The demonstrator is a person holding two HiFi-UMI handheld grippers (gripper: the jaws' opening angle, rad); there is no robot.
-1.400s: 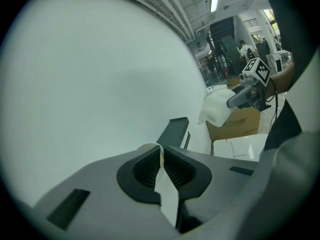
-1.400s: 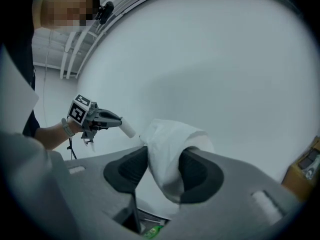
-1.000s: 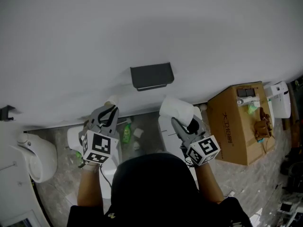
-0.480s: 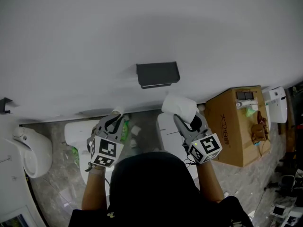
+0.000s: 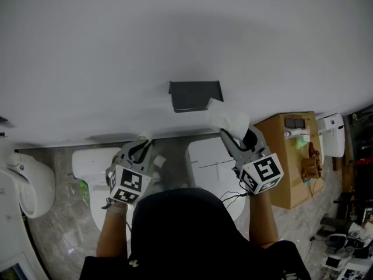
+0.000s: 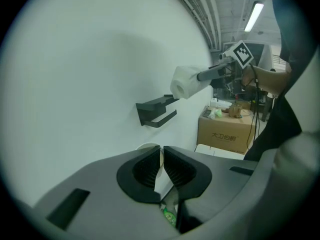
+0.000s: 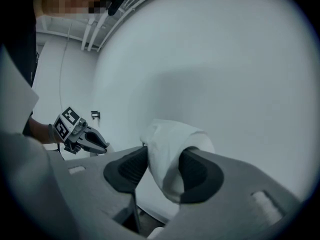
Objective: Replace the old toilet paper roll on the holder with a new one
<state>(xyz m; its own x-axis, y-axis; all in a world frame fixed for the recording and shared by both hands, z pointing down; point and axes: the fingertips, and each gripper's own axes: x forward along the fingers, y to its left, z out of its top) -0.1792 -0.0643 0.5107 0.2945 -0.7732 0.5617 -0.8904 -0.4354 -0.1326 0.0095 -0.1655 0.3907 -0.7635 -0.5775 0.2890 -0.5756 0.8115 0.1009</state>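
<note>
While I look down on the scene, a white toilet (image 5: 87, 163) sits furthest left, low and well to the left of the holder (image 5: 195, 95). Nearer in, still below and left of the holder and well apart from it, my left gripper (image 6: 161, 151) has its jaws clenched almost together on the thin wall of the empty tube (image 6: 163, 176). A pale curved rim of that tube shows just behind the left jaw. I cannot tell which way the tube's length runs.

The holder itself is a dark bracket fixed to the plain wall (image 5: 175, 34), with a flat top and a bar slung beneath it.

Just right of the holder and slightly below it, the new roll (image 7: 170, 134) is held up by my right gripper (image 7: 167, 154). Its jaws stand wide and grasp the roll across its soft sides, which dent a little under them. From the left gripper view, the roll's long axis looks about level and along the wall, one round end turned toward the holder. The roll is close to the holder's right end, though whether they touch I cannot tell.

Lower and well right of the holder stands a cardboard box (image 5: 291, 156).
</note>
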